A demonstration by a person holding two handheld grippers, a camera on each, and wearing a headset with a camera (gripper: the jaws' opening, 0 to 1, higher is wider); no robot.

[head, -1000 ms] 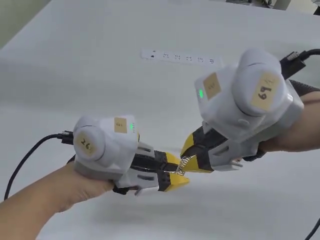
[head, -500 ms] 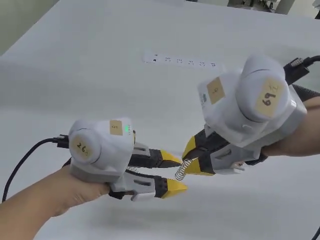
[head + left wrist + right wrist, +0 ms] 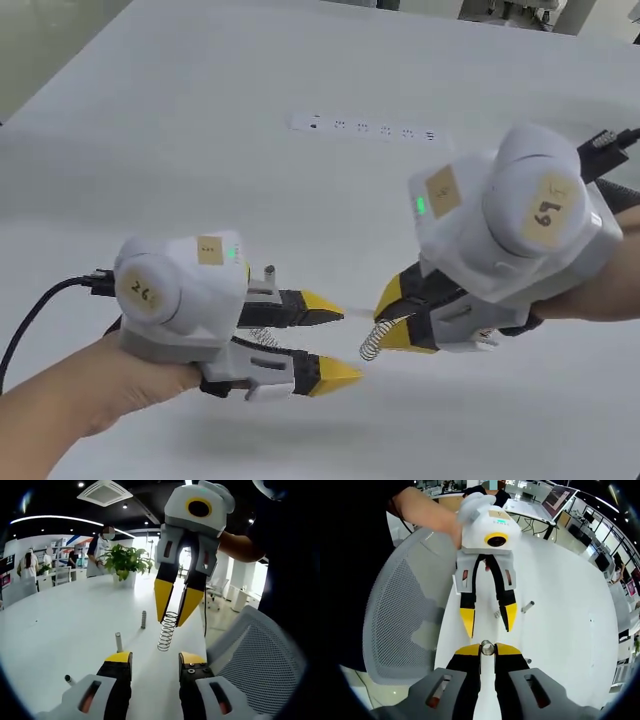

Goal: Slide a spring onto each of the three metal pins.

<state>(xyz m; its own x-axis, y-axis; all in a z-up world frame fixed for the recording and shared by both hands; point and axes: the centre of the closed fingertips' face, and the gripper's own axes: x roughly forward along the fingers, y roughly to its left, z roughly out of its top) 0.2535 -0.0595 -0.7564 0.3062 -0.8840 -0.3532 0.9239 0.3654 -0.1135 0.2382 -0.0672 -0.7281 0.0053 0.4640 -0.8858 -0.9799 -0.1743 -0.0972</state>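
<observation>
Change of state: a second earlier the left gripper [image 3: 330,337] is closed in against the spring [image 3: 372,342] together with the right gripper [image 3: 392,318]. Now its jaws stand released and wide apart, and it sits clear of the spring in the lower left of the head view. The hand-over reads as complete.

The right gripper, centre right of the head view, is clenched on the upper end of the spring. The free coils hang from its yellow tips above the white table [image 3: 200,120]. In the right gripper view the spring appears end-on between the closed tips at lower centre.

In the left gripper view one pin [image 3: 119,641] stands upright and bare, left of centre, just above the left jaw. A second pin [image 3: 143,619] beyond it looks ribbed; whether it already carries a spring cannot be told. A third pin [image 3: 70,680] shows tilted at the lower left.

Judgement: this spring is not yet on a pin. The next step likely calls for aligning its free end over the bare pin and lowering it
</observation>
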